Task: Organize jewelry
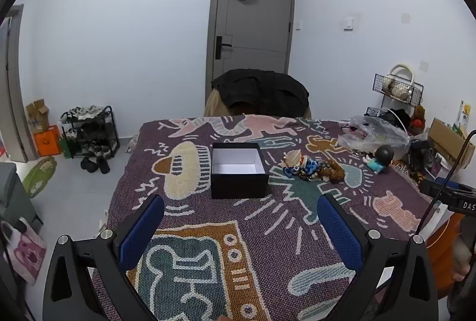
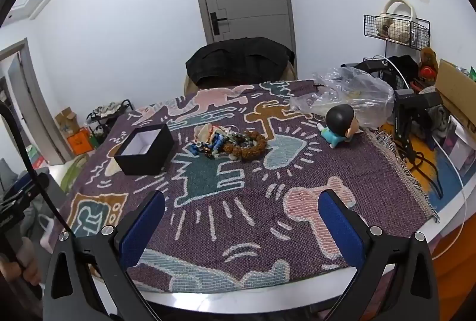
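Note:
An open black box [image 1: 239, 170] with a white inside stands on the patterned cloth; it also shows in the right wrist view [image 2: 145, 149]. A pile of jewelry [image 1: 314, 167], with blue, brown and pale bead strings, lies to the right of the box, apart from it; it also shows in the right wrist view [image 2: 230, 141]. My left gripper [image 1: 241, 227] is open and empty, low over the cloth in front of the box. My right gripper [image 2: 241, 219] is open and empty, near the table's front edge, well short of the pile.
A patterned purple cloth [image 2: 267, 172] covers the table. A toy figure with a black head [image 2: 337, 124] and a clear plastic bag [image 2: 351, 92] lie at the back right. A chair with a dark jacket [image 1: 261, 92] stands behind the table. Clutter and a wire rack [image 2: 395, 29] stand at the right.

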A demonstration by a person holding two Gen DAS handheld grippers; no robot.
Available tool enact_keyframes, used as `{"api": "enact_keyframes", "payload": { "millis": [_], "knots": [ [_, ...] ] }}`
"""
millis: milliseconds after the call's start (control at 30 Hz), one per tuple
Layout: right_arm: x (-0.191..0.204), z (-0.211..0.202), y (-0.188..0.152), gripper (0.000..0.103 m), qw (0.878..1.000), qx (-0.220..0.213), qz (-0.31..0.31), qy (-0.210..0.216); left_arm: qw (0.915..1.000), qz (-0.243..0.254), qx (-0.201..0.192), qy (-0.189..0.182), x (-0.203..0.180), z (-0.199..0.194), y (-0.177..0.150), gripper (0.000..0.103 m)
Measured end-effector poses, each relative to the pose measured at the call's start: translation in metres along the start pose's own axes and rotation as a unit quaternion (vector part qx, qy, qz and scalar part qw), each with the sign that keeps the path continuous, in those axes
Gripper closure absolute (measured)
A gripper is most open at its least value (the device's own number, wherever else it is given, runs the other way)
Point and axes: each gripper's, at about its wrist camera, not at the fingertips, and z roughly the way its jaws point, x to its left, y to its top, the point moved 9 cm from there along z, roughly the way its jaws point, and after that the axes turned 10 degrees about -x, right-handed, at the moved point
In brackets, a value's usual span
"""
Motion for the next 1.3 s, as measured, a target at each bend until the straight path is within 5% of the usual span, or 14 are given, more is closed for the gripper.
{"api": "enact_keyframes", "payload": {
  "millis": [833,1300],
  "knots": [
    [0.032,-0.01,0.004,0.0,0.998,-0.038,-0.052,0.0,0.9995,-0.013,-0.023,-0.016,0.0,-0.016,0.014,0.0],
    [0.028,-0.009,0.006,0.0,0.999,-0.042,-0.031,0.012,0.9994,-0.007,-0.027,-0.022,-0.003,-0.019,0.014,0.0]
  ]
}}
